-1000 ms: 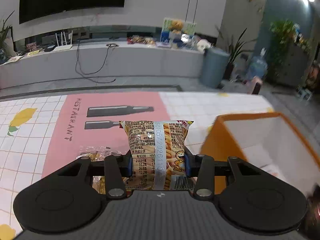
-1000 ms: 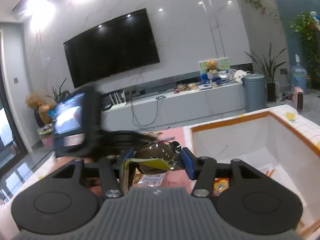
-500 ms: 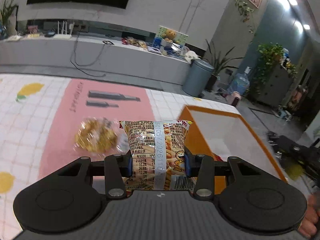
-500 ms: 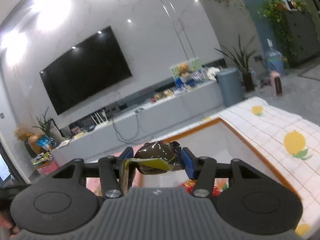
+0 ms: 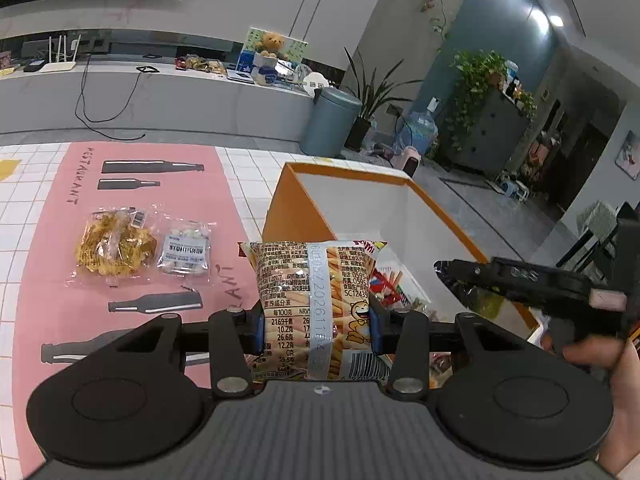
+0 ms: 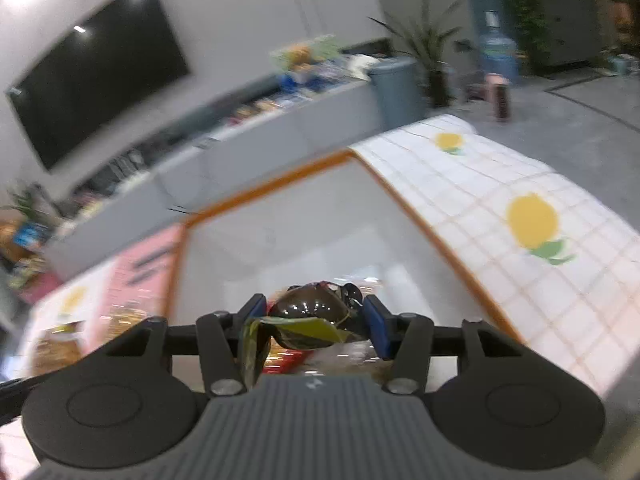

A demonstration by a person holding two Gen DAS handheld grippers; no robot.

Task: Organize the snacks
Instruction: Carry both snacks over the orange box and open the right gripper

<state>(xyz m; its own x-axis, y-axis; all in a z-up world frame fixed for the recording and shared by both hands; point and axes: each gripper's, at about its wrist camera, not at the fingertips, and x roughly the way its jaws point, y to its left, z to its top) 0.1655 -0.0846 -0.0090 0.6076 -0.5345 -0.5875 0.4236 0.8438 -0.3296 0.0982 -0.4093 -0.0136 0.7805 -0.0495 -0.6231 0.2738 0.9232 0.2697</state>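
Observation:
My left gripper (image 5: 316, 326) is shut on a yellow snack bag (image 5: 316, 300) with printed text, held above the table at the near left corner of the orange box (image 5: 288, 208). My right gripper (image 6: 316, 320) is shut on a dark shiny packet (image 6: 312, 312) with a yellow-green edge, held over the open orange box (image 6: 440, 240). In the left wrist view the right gripper (image 5: 448, 274) reaches over the box from the right. Snack packs (image 5: 386, 284) lie inside the box.
Two clear snack bags lie on the pink mat (image 5: 160, 184): a golden one (image 5: 114, 242) and a white one (image 5: 186, 248). The tablecloth (image 6: 520, 208) with lemon print extends right of the box. A grey TV bench (image 5: 160, 92) stands behind the table.
Both grippers have tilted down toward the box. The right gripper has moved over the box opening with its packet. The left gripper has shifted right to the box's corner.

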